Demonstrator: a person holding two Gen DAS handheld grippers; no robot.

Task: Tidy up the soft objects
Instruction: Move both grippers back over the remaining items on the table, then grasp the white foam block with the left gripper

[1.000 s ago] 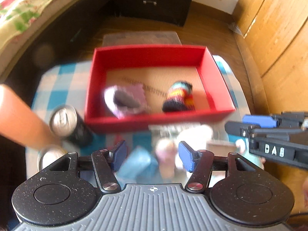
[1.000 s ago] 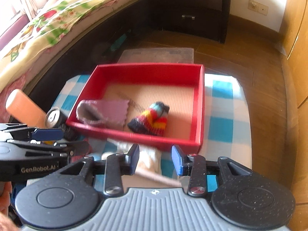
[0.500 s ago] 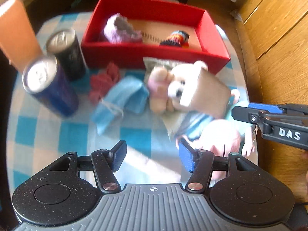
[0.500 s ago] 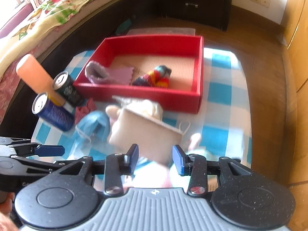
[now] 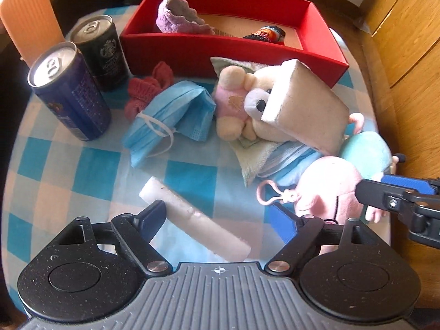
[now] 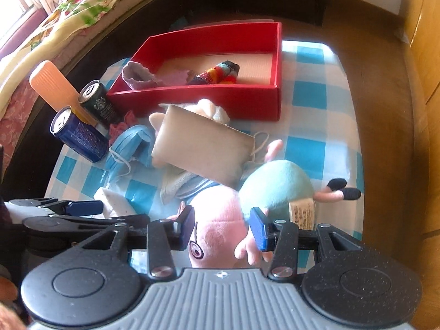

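Observation:
A red box (image 5: 192, 46) (image 6: 247, 101) at the table's far side holds a purple cloth (image 5: 176, 19) and a striped sock (image 6: 217, 73). In front of it lie a red knit piece (image 5: 145, 88), a blue face mask (image 5: 170, 115), a small plush bear (image 5: 236, 99) under a beige sponge block (image 5: 305, 107), and a pink and teal plush pig (image 6: 247, 200). My left gripper (image 5: 220, 214) is open around a white foam stick (image 5: 192, 214). My right gripper (image 6: 221, 227) is open around the pig's pink head.
Two drink cans (image 5: 68, 90) (image 5: 99, 52) and an orange ribbed block (image 5: 27, 13) stand at the left of the blue checked tablecloth (image 5: 55, 165). A folded towel and mask (image 5: 275, 156) lie under the bear. Wooden cabinets (image 5: 407, 27) stand on the right, a bed (image 6: 55, 13) on the left.
Both grippers pulled back from the red box and lowered toward the near items. The left now straddles the foam stick, the right straddles the plush pig.

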